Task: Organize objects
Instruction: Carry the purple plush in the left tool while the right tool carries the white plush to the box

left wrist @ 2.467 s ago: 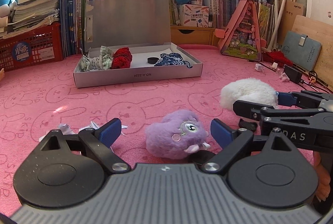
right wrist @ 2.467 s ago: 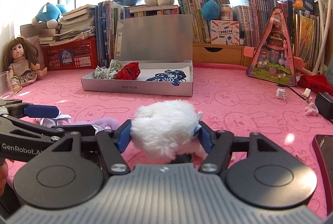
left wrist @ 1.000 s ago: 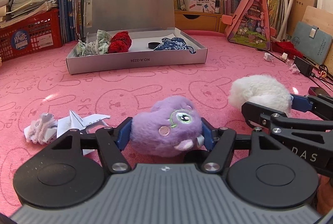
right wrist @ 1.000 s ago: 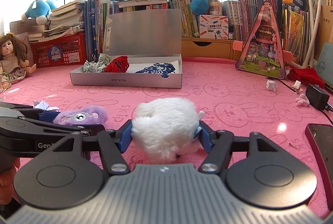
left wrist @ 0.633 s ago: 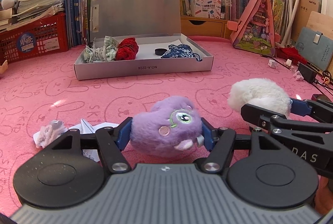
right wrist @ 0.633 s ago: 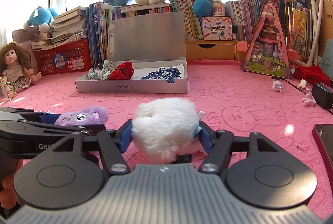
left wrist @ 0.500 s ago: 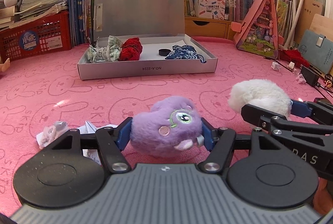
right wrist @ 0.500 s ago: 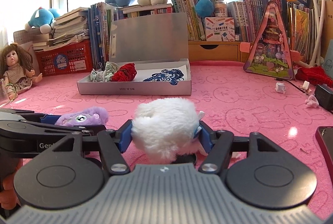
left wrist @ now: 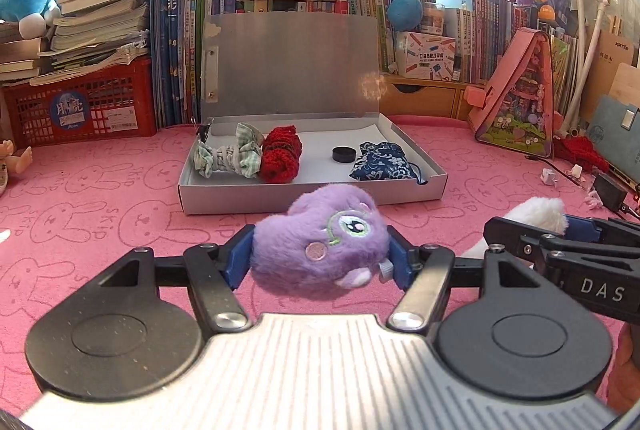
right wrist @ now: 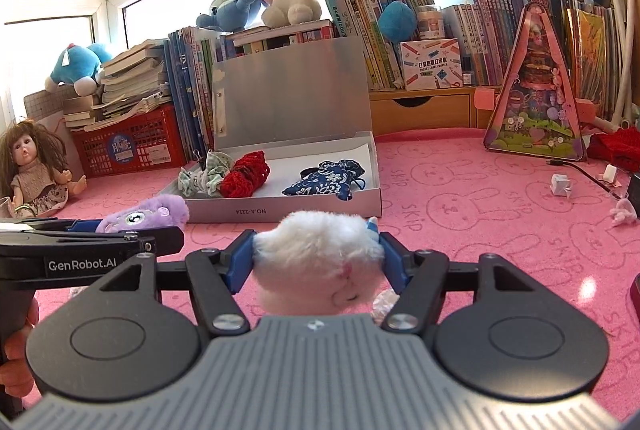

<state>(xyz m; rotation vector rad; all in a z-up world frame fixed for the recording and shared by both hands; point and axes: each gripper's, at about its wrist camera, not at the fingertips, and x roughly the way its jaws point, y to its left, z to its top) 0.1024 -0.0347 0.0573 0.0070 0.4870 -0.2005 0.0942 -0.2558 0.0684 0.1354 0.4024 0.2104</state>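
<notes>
Both cams rode low on the handheld grippers, side by side, looking across the pink mat [left wrist: 100, 190] at the open grey box [left wrist: 304, 196] and bookshelf [right wrist: 400, 42]; each caught the other's gripper.

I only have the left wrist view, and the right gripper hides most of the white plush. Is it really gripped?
Observer: Yes, the right wrist view shows both pads of the right gripper pressed into the white plush.
Operator: And far left, beside the red crate, I see only a foot.
Observer: That is a doll with long brown hair, sitting on the pink mat.
</notes>
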